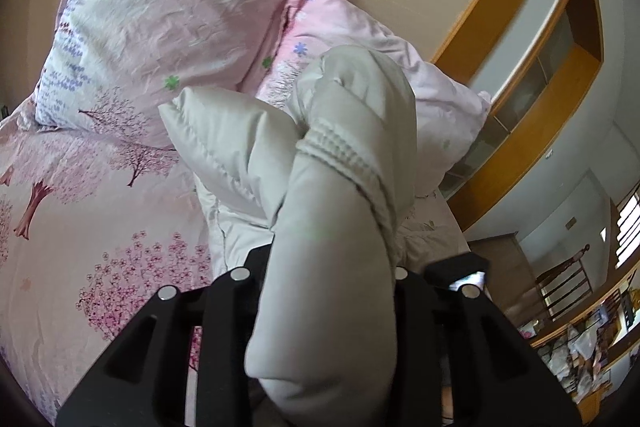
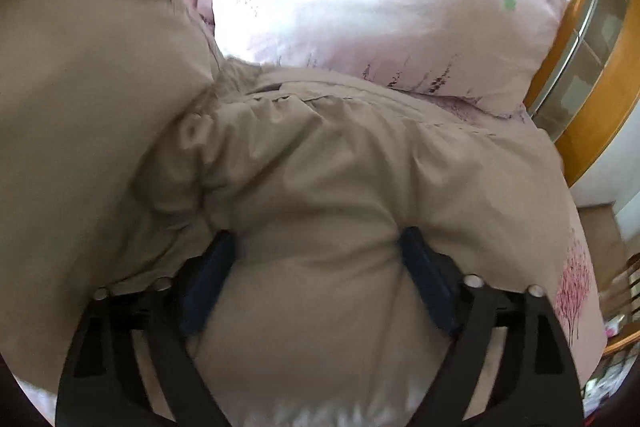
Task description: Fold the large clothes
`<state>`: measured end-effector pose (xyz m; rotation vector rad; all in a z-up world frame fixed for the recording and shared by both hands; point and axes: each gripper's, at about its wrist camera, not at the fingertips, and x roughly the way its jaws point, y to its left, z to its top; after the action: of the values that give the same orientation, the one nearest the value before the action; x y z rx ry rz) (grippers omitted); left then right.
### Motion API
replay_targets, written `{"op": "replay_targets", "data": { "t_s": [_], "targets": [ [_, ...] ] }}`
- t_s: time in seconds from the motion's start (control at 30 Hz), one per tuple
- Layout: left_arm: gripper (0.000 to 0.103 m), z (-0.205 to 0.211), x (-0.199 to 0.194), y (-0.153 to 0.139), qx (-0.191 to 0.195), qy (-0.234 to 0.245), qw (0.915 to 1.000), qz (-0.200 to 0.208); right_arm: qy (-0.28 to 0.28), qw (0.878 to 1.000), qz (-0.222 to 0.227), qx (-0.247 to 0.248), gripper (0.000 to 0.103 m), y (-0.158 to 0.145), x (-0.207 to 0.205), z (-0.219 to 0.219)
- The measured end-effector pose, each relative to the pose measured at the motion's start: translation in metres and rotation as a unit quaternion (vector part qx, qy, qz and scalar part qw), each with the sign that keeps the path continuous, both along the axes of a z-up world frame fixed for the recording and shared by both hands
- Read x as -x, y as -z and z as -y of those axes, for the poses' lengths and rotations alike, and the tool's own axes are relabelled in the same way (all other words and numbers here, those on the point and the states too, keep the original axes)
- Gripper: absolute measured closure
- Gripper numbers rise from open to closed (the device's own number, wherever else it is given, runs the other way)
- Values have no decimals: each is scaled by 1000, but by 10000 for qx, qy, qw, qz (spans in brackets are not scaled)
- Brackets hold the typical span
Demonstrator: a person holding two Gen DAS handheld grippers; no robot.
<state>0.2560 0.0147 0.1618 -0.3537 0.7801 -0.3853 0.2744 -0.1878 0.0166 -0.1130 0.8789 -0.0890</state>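
A pale grey puffer jacket lies on the bed. In the left wrist view its sleeve, with a ribbed cuff, runs up between the black fingers of my left gripper. That gripper is shut on the sleeve and holds it above the bed, and the sleeve hides the fingertips. In the right wrist view the jacket's padded body fills the frame. My right gripper stands wide open and pushed into it. A bulge of fabric lies between the blue pads.
Two pink flower-print pillows lie at the head of the bed on a pink tree-print sheet. A wooden headboard frame runs along the right. Beyond it are a chair and a cluttered shelf.
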Motion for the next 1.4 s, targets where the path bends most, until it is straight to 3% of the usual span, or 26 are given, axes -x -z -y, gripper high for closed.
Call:
{"op": "replay_targets", "data": {
  "t_s": [0.23,0.4,0.67,0.83,0.93,1.03,1.13,1.4],
  "targets": [
    [69,39,11,-3,-217,149,9995,201,244,9975,403,-525,12,-28,27,40],
    [65,80,18,0,-422,368,9978,361,842,9917,690,-676,4,-44,49,100],
    [61,147,21,19,-787,714,9926,580,1792,9674,764,-1617,4,-35,75,215],
    [59,185,24,32,-1050,817,9884,735,1569,9591,779,-2223,4,-33,84,246],
    [57,211,32,41,-1430,858,9815,936,1086,9499,812,-2817,4,-39,84,252],
    [52,240,43,53,-2026,974,9664,1247,660,9294,812,-3539,4,-45,80,263],
    [45,270,59,71,-2729,1139,9413,1630,198,9079,659,-4135,4,-53,73,266],
    [26,313,86,107,-3704,1704,8823,2353,-925,8830,-255,-4594,4,-61,43,233]
  ]
}}
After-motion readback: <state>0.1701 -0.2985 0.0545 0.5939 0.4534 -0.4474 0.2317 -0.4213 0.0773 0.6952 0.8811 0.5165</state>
